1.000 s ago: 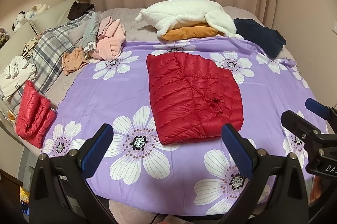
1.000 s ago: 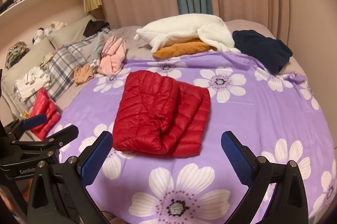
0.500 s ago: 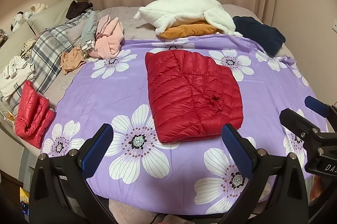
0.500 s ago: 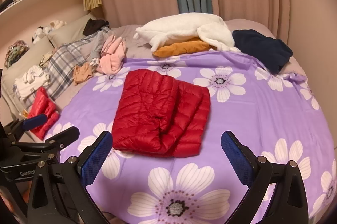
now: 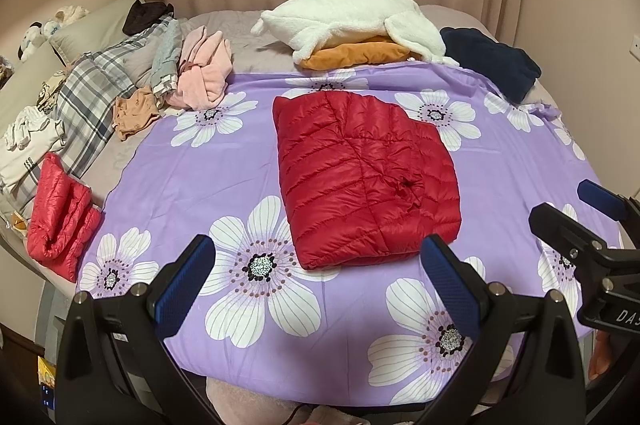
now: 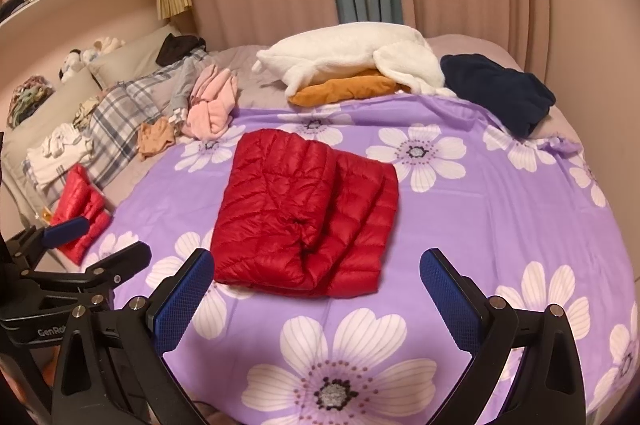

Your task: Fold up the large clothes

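You hold both grippers, left (image 5: pixel 316 277) and right (image 6: pixel 316 289), with jaws spread wide and empty above the near edge of the sheet (image 5: pixel 192 161), while the red jacket (image 5: pixel 364 173) lies folded into a compact block in the middle of it, so this fold looks finished. Your next move is probably to lift that block aside, toward the one other folded red jacket (image 5: pixel 60 221) at the left edge. Beyond wait unfolded pieces: one white (image 5: pixel 348 21), one orange (image 5: pixel 356 55), one navy (image 5: pixel 492 65), one pink (image 5: pixel 204 73).
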`<state>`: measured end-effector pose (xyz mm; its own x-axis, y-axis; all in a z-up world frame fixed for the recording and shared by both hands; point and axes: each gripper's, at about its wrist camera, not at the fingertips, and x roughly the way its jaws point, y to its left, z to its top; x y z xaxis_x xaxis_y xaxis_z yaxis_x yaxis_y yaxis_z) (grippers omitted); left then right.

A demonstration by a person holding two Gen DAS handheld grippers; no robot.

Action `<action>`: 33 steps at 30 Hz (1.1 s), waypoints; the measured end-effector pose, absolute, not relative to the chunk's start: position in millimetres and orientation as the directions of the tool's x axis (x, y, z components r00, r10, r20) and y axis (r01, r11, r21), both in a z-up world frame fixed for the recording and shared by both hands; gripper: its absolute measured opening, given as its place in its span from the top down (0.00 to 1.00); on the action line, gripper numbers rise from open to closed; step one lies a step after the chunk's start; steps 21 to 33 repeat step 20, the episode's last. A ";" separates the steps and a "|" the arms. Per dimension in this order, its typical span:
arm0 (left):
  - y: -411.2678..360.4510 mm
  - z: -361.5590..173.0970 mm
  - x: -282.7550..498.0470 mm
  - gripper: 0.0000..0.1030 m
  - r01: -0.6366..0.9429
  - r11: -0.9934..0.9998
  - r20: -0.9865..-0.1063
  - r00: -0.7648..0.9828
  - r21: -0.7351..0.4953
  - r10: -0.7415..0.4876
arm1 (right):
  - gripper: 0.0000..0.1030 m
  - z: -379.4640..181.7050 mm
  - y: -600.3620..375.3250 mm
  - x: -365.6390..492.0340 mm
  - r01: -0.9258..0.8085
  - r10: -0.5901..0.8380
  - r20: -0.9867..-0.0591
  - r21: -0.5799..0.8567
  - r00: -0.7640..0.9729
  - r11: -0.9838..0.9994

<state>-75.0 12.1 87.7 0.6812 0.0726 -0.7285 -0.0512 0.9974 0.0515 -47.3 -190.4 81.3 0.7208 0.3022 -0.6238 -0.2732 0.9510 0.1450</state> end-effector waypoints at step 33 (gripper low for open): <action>13.7 85.2 -75.3 0.00 -0.051 0.997 -0.727 0.682 0.062 0.080 | 0.01 78.6 -191.5 -46.5 -0.277 0.306 -0.626 0.146 0.717 0.950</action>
